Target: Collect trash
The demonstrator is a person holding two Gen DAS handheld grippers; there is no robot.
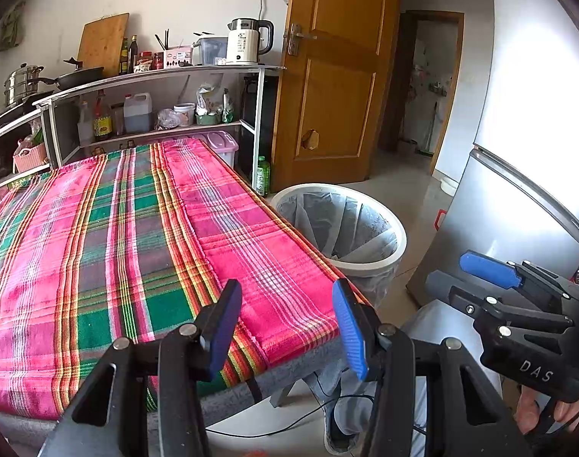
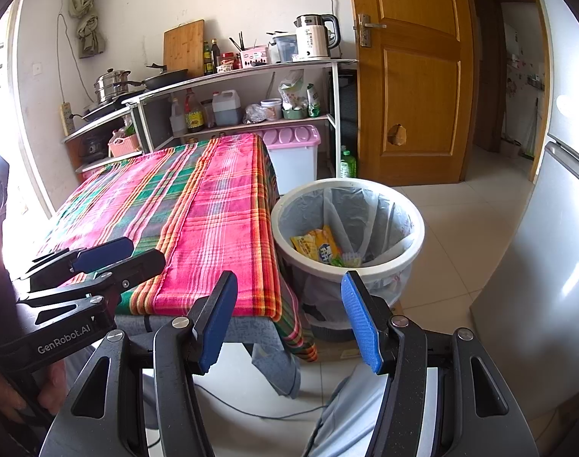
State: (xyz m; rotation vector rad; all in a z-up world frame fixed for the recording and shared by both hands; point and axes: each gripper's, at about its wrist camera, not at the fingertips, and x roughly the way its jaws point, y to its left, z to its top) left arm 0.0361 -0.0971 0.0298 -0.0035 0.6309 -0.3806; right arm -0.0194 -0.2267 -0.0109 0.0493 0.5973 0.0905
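Note:
A white round trash bin (image 2: pixel 418 236) with a clear liner stands on the floor right of the table; it also shows in the left wrist view (image 1: pixel 401 236). Yellow snack wrappers (image 2: pixel 316 245) lie inside it. My left gripper (image 1: pixel 287 327) is open and empty over the table's near right corner. My right gripper (image 2: pixel 289 320) is open and empty, held in front of the table corner and the bin. Each gripper shows in the other's view, the right one (image 1: pixel 479 278) at right, the left one (image 2: pixel 118 255) at left.
A table with a pink and green plaid cloth (image 1: pixel 137 236) fills the left. Shelves (image 2: pixel 243 72) with a kettle, pans and bottles stand behind. A wooden door (image 2: pixel 411 76) is at back right, a silver fridge (image 2: pixel 548 247) at right. A cable (image 2: pixel 251 411) lies on the floor.

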